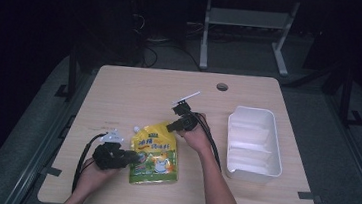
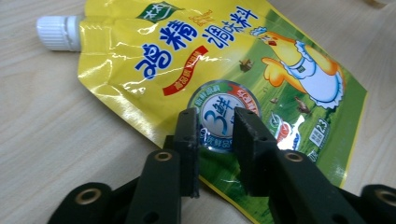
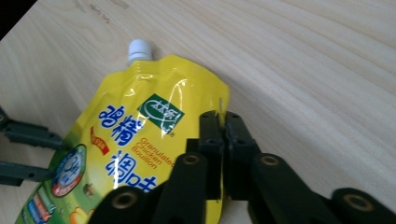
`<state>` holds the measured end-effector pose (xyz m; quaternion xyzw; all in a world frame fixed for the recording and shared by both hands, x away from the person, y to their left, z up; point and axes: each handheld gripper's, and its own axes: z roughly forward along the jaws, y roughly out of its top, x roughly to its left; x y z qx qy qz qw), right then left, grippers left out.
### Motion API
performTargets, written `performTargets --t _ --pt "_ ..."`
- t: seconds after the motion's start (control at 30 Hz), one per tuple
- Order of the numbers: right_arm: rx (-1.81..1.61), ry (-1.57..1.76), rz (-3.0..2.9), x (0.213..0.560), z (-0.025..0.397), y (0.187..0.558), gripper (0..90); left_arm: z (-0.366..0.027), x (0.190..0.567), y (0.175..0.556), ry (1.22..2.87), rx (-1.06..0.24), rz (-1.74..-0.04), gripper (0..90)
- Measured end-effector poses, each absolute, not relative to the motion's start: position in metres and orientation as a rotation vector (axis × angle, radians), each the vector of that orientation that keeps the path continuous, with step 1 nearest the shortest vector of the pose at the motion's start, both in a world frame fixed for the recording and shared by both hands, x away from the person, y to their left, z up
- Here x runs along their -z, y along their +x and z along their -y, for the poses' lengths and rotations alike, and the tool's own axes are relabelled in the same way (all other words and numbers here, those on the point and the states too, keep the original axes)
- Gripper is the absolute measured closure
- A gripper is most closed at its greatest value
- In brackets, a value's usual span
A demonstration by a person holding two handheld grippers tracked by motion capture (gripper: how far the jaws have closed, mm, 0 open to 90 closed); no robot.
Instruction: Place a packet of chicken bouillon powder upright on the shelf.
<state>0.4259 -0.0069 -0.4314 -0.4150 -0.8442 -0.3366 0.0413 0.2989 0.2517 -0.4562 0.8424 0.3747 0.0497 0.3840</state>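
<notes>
We see both forearms come in low over the table [image 1: 129, 92]. The left gripper [image 2: 215, 135] lies at the near side edge of the yellow pouch [image 2: 219, 70], its jaws narrowly parted over the round printed badge, gripping nothing. The right gripper [image 3: 223, 140] reaches to the pouch's top corner beside the white screw cap [image 3: 140, 49], jaws pinched tight on the glossy foil edge. The pouch lies flat on the pale wood between the two. Well to the right of the right gripper sits a white plastic bin [image 1: 254, 144], rectangular with rounded corners.
</notes>
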Motion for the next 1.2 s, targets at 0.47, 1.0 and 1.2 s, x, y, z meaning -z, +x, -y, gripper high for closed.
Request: performTargets --t 0.47,1.0,1.2 --pt "1.255 -1.161 2.587 0.389 0.017 0.400 90.0 -0.282 0.448 0.303 1.894 -0.111 -1.077 38.7" --pt "1.517 -0.913 2.592 0.345 0.027 0.351 90.0 -0.284 0.444 0.302 1.752 0.096 -0.911 47.7" --pt "1.581 -0.852 2.585 0.337 0.030 0.340 90.0 -0.283 0.441 0.300 1.731 0.145 -0.840 59.4"
